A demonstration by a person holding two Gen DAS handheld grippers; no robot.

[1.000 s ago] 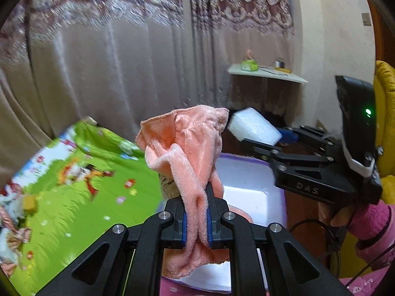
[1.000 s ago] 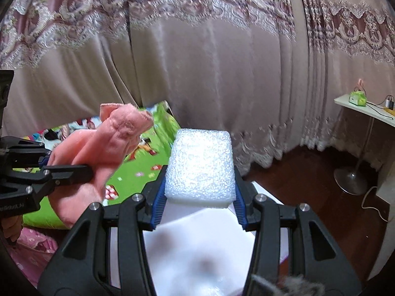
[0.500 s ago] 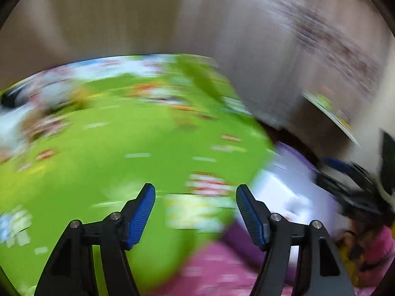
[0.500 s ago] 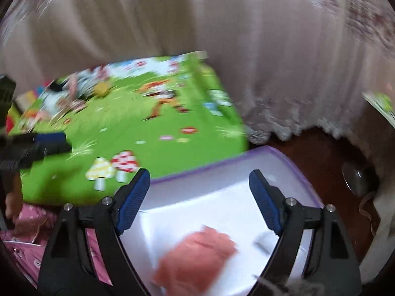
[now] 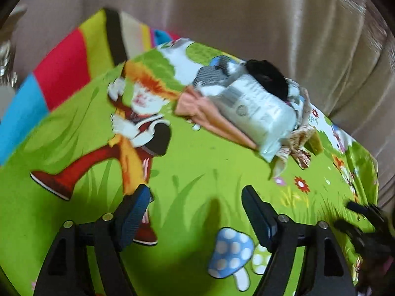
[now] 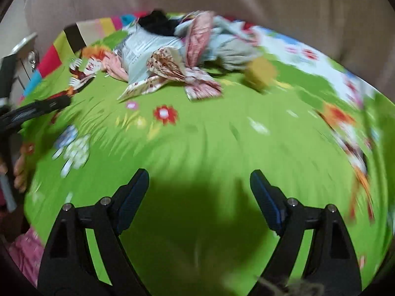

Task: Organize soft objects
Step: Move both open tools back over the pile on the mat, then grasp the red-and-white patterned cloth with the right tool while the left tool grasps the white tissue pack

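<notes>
Now both grippers, left (image 5: 196, 199) and right (image 6: 199, 185), gape empty over one mat (image 6: 197, 135).

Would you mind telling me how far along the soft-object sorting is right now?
Done: a second ago the grippers held a pink towel and a white foam block; neither is in view now. In hand: nothing; the left gripper and right gripper have just been opening, empty. Left: the pile of cloths and packets and a yellow block on the green mat.

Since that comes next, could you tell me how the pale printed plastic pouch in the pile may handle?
The pale printed plastic pouch looks puffed and glossy, so probably light, squashy and somewhat slippery. Resting on crumpled cloths, it may slide off when nudged.
</notes>
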